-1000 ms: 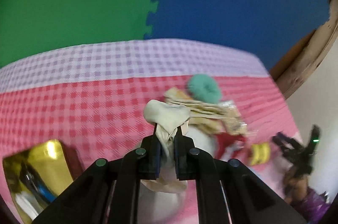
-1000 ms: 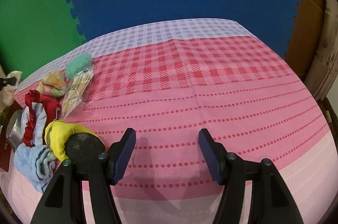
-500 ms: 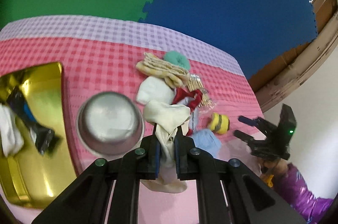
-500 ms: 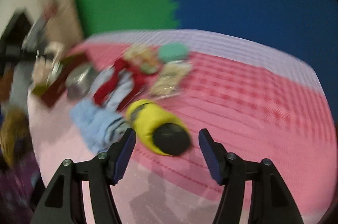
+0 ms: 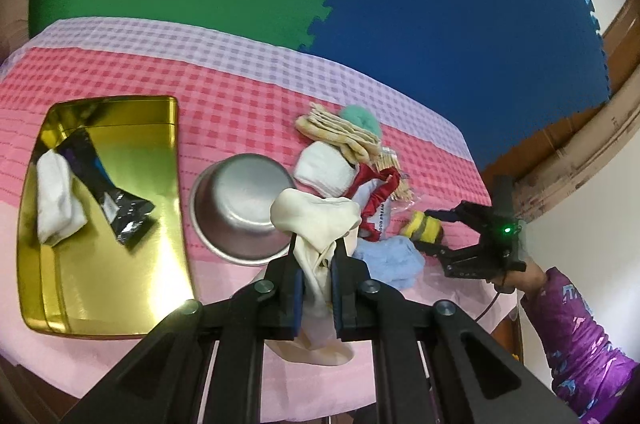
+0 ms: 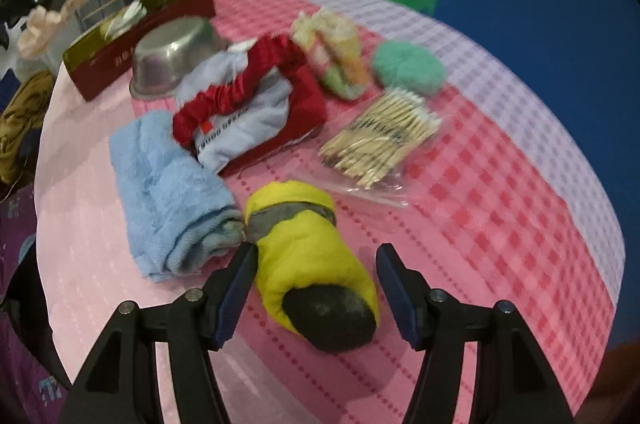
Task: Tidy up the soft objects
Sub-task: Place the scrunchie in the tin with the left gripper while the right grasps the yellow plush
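Note:
My left gripper [image 5: 316, 256] is shut on a cream cloth [image 5: 316, 224] and holds it above the table's near edge, between a steel bowl [image 5: 240, 200] and a gold tray [image 5: 100, 208]. The tray holds a white rolled cloth [image 5: 56, 196] and a black packet [image 5: 108, 192]. My right gripper [image 6: 314, 260] is open, its fingers on either side of a yellow plush toy [image 6: 308, 252], apart from it. A blue towel [image 6: 168, 192], a red-trimmed cloth [image 6: 248, 104], a folded striped cloth [image 6: 336, 56] and a green puff [image 6: 408, 64] lie beyond.
A clear bag of cotton swabs [image 6: 380, 140] lies right of the red-trimmed cloth. A white cloth [image 5: 326, 170] lies beside the bowl. The table's right edge is close to the right gripper [image 5: 472, 240] in the left wrist view. Green and blue foam mats stand behind.
My left gripper has risen and pulled back with the cream cloth; the tray and bowl have come into view. My right gripper has swung left and closed in around the yellow plush toy.

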`<control>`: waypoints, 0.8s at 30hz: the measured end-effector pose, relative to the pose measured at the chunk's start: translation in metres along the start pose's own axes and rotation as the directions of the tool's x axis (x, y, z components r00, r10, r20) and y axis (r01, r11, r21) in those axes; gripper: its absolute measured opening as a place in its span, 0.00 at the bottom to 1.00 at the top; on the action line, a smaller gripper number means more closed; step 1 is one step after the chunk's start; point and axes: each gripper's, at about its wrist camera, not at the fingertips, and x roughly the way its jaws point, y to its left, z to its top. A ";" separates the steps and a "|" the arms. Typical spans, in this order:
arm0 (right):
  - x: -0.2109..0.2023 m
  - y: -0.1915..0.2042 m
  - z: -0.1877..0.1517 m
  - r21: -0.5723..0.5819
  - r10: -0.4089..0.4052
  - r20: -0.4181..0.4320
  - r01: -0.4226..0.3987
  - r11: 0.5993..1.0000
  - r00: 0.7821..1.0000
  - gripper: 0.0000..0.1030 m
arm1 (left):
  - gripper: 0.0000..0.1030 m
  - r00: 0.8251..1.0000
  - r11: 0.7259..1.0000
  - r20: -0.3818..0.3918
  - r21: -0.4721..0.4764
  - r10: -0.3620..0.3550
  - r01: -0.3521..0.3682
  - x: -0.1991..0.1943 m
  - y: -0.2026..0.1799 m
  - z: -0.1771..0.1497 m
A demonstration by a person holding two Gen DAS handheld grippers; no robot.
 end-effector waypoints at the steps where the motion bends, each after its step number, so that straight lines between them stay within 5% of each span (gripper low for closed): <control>1: 0.006 0.002 0.000 0.002 0.006 -0.024 -0.006 1.000 1.000 0.45 | 0.09 1.000 1.000 0.010 -0.006 0.012 -0.012 -0.004 0.003 0.000; 8: -0.010 -0.002 -0.022 0.163 -0.049 0.031 0.044 0.986 0.998 0.41 | 0.09 0.997 0.996 0.034 -0.047 0.072 -0.070 -0.020 0.029 0.001; 13: -0.046 -0.024 -0.069 0.439 -0.085 0.158 0.007 0.899 0.984 0.41 | 0.09 0.989 0.990 0.051 -0.045 0.140 -0.137 -0.020 0.050 0.019; 24: -0.056 -0.033 -0.120 0.641 -0.192 0.232 -0.001 0.768 0.954 0.41 | 0.10 0.956 0.952 0.061 -0.137 0.285 -0.275 0.018 0.115 0.065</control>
